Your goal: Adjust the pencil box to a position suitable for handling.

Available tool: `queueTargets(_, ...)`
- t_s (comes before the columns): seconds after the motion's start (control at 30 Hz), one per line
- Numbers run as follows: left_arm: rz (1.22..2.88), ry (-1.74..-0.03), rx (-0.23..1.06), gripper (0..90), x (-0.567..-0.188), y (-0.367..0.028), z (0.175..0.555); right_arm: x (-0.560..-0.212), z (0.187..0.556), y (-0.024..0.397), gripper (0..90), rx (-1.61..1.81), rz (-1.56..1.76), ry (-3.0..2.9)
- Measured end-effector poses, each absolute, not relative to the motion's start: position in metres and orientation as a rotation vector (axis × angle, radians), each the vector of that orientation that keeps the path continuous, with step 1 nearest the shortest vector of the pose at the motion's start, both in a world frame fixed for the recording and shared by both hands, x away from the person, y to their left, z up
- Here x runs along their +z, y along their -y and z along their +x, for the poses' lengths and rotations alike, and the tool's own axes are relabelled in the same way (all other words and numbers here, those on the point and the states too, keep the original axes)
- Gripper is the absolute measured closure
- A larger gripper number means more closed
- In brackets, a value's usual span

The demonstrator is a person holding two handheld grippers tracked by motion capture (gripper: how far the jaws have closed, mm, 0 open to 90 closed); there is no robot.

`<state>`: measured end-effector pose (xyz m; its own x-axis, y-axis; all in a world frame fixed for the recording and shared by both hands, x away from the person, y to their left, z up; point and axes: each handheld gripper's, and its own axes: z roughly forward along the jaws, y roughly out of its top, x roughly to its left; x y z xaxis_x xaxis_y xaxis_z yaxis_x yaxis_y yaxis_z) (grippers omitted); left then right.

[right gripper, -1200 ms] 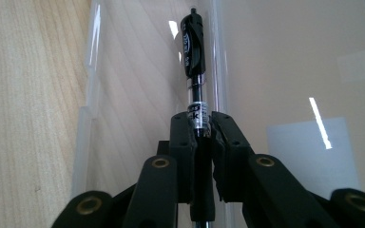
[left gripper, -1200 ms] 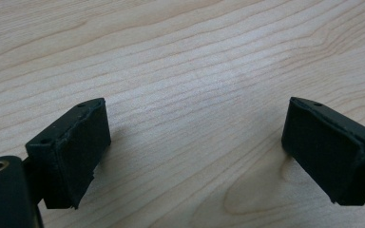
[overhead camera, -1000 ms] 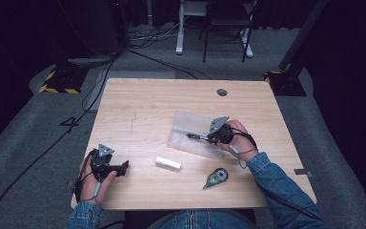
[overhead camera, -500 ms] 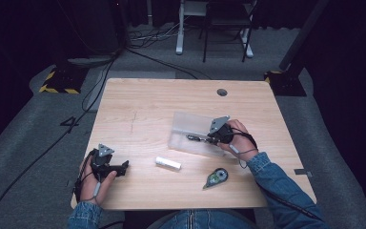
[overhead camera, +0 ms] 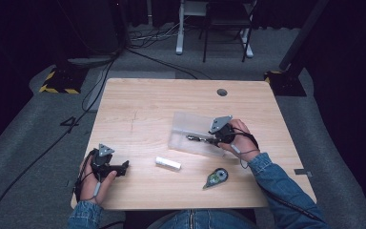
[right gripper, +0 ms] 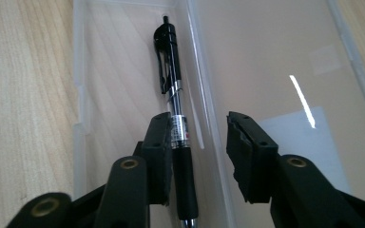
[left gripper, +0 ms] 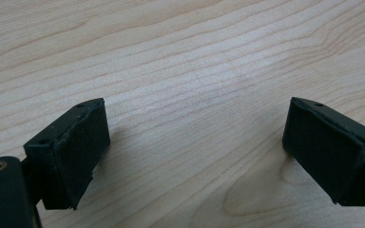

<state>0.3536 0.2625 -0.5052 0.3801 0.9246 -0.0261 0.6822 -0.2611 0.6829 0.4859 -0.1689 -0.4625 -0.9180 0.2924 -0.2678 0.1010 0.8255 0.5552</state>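
Black pen (right gripper: 173,95) with unreadable barrel label, right tool (right gripper: 197,152) just opening, clear case (right gripper: 266,71)

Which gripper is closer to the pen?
The right. The right gripper is over the clear box, jaws just opened, with the pen lying between them. The left gripper rests far off by the table's near left corner.
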Motion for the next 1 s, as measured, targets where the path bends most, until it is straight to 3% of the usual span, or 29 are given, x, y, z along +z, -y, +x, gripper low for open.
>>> queueTargets(0.17,2.034,-1.379,0.509,8.1,-0.505,-0.262,0.354,-0.461,0.486,0.172,55.3,0.799,0.315,-2.644)
queueTargets(0.53,2.035,-1.374,0.509,7.3,-0.505,-0.262,0.355,-0.463,0.484,0.174,56.2,0.794,0.322,-2.643)
queueTargets(1.0,2.04,-1.373,0.508,7.0,-0.505,-0.262,0.355,-0.434,0.457,0.17,50.3,1.008,0.374,-2.629)
